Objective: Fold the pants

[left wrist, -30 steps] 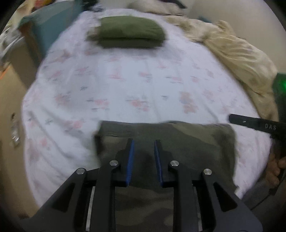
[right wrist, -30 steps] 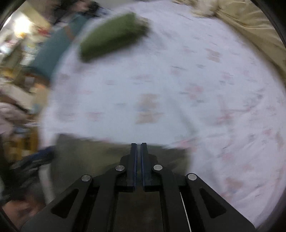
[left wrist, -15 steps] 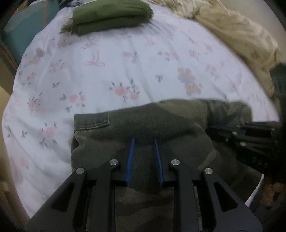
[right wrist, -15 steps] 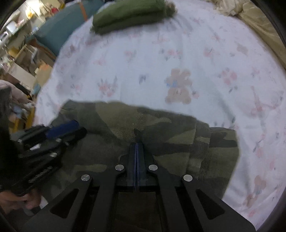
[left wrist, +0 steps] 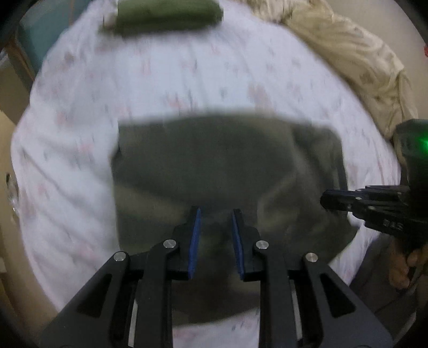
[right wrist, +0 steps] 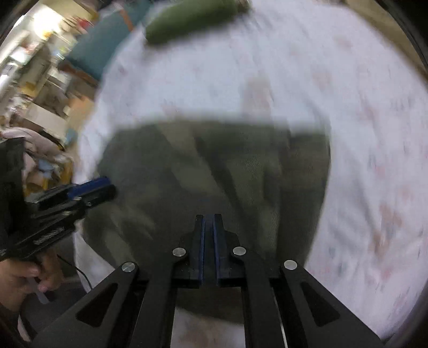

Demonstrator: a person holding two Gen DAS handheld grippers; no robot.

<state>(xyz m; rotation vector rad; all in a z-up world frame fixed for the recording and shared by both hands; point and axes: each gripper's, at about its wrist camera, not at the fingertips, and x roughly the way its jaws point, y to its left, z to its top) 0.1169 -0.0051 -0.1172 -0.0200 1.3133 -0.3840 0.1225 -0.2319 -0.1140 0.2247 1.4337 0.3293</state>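
Observation:
The camouflage pants lie folded in a rough rectangle on the floral bedsheet, near the bed's front edge; they also show in the right wrist view. My left gripper hangs above the pants with its blue-padded jaws apart and nothing between them. My right gripper is above the pants too, its jaws nearly together with only a thin gap and no cloth in them. Each gripper shows in the other's view: the right one, the left one. Both views are blurred by motion.
A folded olive-green garment lies at the far end of the bed. A crumpled beige blanket lies along the right side. A teal piece of furniture and cluttered shelves stand left of the bed.
Both grippers have pulled back and up from the pants. The right gripper no longer presses on the cloth. The folded pants stay on the bed.

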